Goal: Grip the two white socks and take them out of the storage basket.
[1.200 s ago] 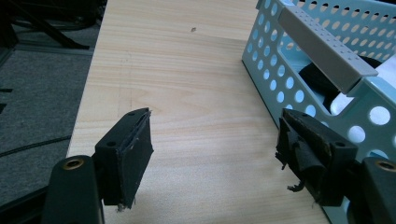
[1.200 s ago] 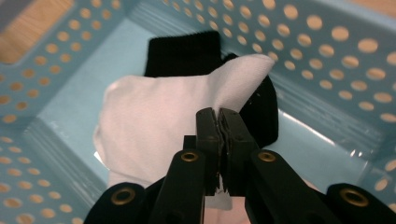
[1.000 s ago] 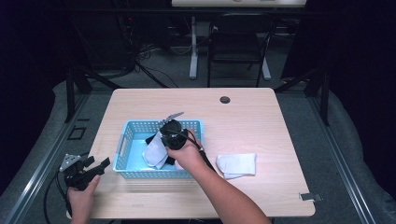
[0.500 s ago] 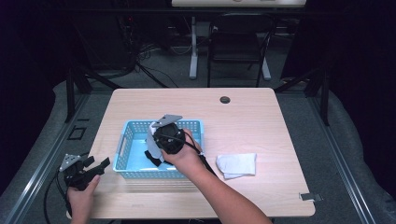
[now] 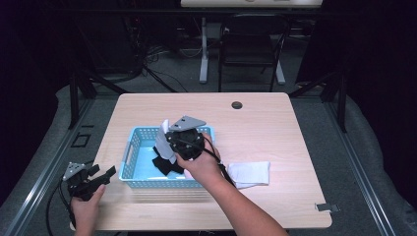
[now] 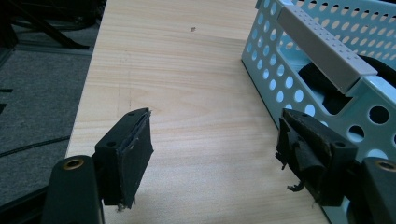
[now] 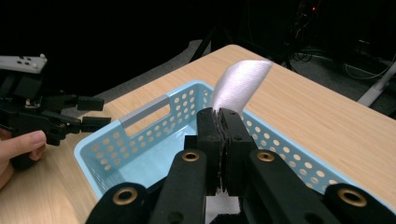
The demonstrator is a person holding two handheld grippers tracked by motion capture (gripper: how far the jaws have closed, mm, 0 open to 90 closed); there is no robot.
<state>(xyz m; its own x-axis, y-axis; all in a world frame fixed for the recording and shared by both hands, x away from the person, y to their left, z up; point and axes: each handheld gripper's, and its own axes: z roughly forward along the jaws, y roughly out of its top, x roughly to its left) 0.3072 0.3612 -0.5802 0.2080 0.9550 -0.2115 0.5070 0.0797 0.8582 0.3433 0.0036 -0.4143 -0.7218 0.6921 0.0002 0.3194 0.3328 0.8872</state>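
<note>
A light blue perforated basket (image 5: pixel 135 147) stands left of the table's middle, with a black cloth (image 5: pixel 164 164) lying inside it. My right gripper (image 5: pixel 169 145) hovers over the basket, shut on a white cloth (image 5: pixel 162 140) that hangs from its jaws. In the right gripper view the jaws (image 7: pixel 223 114) are pressed together and the white cloth (image 7: pixel 240 84) curls up past them above the basket (image 7: pixel 140 154). My left gripper (image 5: pixel 101 176) rests at the table's front left corner, open and holding nothing. In the left gripper view its jaws (image 6: pixel 219 154) gape beside the basket's handle end (image 6: pixel 322 51).
A folded white cloth (image 5: pixel 251 173) lies on the table just right of the right hand. A black grommet (image 5: pixel 237 104) sits near the far edge. A strip of tape (image 5: pixel 327 207) marks the front right corner. Dark floor and table legs surround the table.
My right gripper has risen over the basket and drawn the white cloth up with it. The left gripper has stayed where it was.
</note>
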